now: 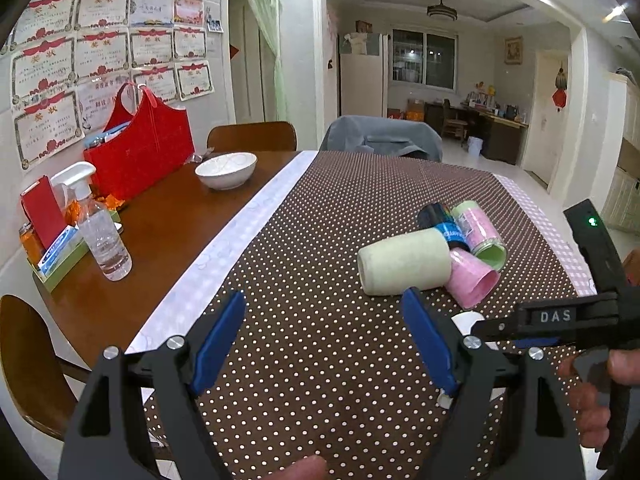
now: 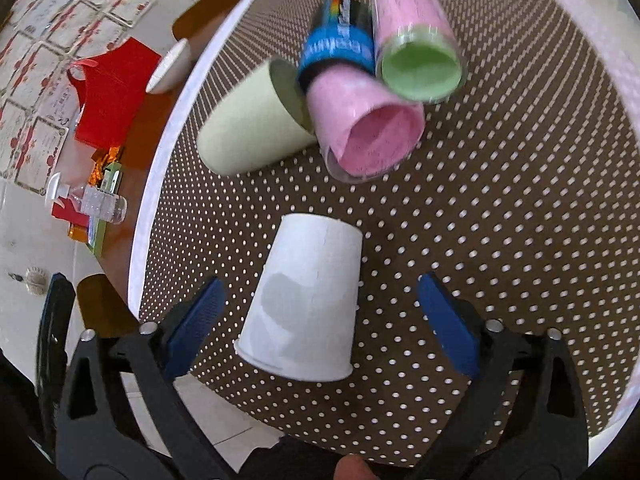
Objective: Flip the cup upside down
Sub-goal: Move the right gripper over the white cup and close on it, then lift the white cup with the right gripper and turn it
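Note:
A white paper cup (image 2: 306,306) lies on the brown dotted tablecloth (image 2: 500,240), its rim toward the camera, between the blue pads of my right gripper (image 2: 320,316). The pads stand wide apart and do not touch it. In the left wrist view only a white sliver of the cup (image 1: 466,322) shows behind the right pad. My left gripper (image 1: 324,340) is open and empty above the cloth. The right gripper's black body (image 1: 580,320) crosses the lower right of that view.
Several cups lie in a heap beyond: pale green (image 2: 252,128), pink (image 2: 368,132), blue-black (image 2: 340,44), pink with green inside (image 2: 416,40). On the bare wood at left are a white bowl (image 1: 226,168), a red bag (image 1: 140,148) and a spray bottle (image 1: 100,228).

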`<state>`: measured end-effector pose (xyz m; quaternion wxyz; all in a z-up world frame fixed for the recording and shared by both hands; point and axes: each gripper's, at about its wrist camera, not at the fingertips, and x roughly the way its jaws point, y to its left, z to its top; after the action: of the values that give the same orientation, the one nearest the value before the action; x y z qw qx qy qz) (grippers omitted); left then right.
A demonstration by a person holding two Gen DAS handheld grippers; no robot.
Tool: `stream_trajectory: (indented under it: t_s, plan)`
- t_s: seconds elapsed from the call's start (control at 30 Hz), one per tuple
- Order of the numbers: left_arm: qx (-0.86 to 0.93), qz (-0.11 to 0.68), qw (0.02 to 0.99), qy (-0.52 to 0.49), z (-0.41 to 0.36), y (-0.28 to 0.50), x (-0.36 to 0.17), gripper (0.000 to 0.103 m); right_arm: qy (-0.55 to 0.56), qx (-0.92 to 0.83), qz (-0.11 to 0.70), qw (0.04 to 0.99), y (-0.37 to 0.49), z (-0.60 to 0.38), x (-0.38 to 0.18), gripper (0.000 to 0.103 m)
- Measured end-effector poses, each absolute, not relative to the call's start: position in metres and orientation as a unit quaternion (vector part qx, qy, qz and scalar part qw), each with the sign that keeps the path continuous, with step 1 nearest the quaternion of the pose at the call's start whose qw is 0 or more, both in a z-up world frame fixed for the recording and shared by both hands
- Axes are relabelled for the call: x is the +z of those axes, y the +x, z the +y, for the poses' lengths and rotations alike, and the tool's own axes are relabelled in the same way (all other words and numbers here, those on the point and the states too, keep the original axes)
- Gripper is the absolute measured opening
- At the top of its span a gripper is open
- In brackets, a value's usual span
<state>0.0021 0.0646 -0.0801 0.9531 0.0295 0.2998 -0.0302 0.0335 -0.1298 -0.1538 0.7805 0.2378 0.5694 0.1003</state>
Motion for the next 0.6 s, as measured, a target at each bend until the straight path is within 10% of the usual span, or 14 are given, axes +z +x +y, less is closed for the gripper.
stream_trajectory:
  t_s: [0.6]
  plan:
    - [-0.028, 0.324, 0.945, 0.039, 0.052, 0.009, -0.095, 0.080, 0.250, 0.153, 0.599, 0.745, 0.059, -0.121, -0.172, 0.061]
